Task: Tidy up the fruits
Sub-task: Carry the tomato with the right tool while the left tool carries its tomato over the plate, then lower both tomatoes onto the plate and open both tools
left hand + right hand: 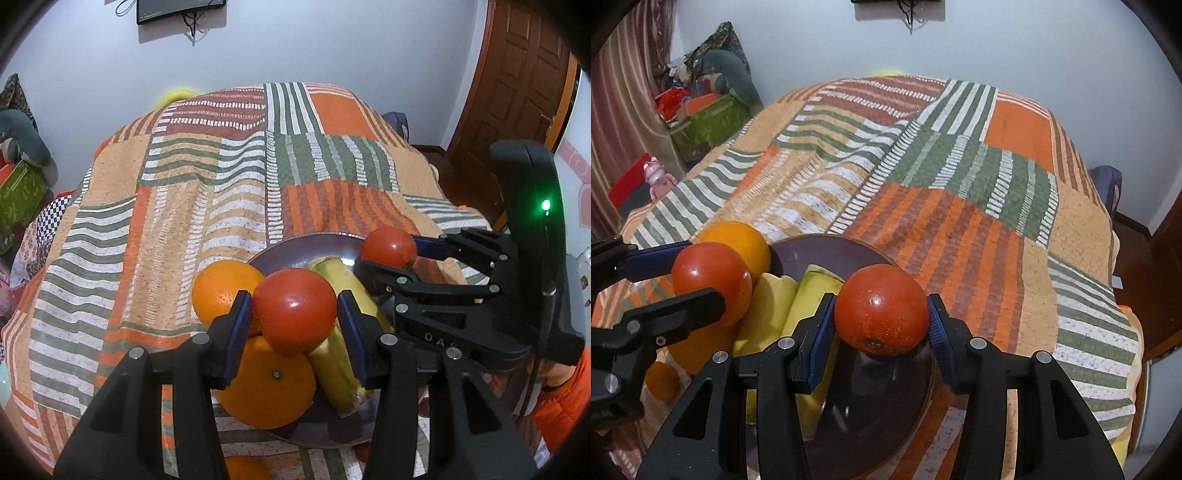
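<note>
Black claw arms fill each view's foreground. Left claw (294, 314) pinches one tomato (294, 309) above the oranges (267, 380) and bananas (338, 363); right claw (881, 314) pinches another tomato (881, 309) directly over the dark plate (849, 247) on the bed (960, 184), so its likely set-down spot lies straight below.

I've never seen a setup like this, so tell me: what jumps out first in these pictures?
Two red tomatoes, each pinched between blue-padded black fingers: the left gripper holds one tomato and the right gripper holds the other tomato, both above a dark plate. On the plate lie yellow bananas, with oranges at its left side. Everything sits on a bed under a loud orange, green and white striped quilt.
</note>
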A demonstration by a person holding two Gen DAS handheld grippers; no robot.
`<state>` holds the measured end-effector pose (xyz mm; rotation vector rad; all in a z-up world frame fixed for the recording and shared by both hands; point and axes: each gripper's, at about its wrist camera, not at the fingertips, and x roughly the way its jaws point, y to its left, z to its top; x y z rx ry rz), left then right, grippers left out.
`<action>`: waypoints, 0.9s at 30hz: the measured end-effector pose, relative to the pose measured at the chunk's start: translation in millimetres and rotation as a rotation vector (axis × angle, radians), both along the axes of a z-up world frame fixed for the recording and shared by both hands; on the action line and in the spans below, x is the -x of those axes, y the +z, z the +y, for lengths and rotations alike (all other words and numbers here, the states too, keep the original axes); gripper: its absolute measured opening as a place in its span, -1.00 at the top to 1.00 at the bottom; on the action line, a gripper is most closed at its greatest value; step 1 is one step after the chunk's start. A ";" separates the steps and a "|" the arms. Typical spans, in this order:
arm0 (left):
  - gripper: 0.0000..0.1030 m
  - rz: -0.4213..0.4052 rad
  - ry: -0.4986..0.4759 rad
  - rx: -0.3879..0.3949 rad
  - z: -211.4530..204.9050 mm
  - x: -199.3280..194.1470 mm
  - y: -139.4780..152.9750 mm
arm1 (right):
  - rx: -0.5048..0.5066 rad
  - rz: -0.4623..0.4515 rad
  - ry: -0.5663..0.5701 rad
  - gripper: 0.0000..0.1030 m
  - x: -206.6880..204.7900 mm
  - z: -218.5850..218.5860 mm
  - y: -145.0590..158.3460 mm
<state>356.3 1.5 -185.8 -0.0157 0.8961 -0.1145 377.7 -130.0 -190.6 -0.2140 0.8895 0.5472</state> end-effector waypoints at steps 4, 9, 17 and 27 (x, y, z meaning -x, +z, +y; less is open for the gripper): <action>0.08 -0.007 -0.007 -0.015 -2.8 0.6 -2.4 | 0.008 -0.001 -0.001 0.12 -1.4 1.4 -2.3; 0.08 -0.008 -0.007 -0.018 -4.0 0.6 -3.0 | 0.014 0.003 -0.008 0.12 -3.1 1.1 -3.9; 0.01 -0.008 0.008 -0.017 -3.1 4.6 -1.0 | 0.003 -0.022 -0.003 -0.21 2.7 -0.2 3.5; -0.22 -0.087 0.040 -0.004 10.8 35.4 32.7 | -0.032 -0.096 -0.013 -0.27 31.2 -9.3 37.1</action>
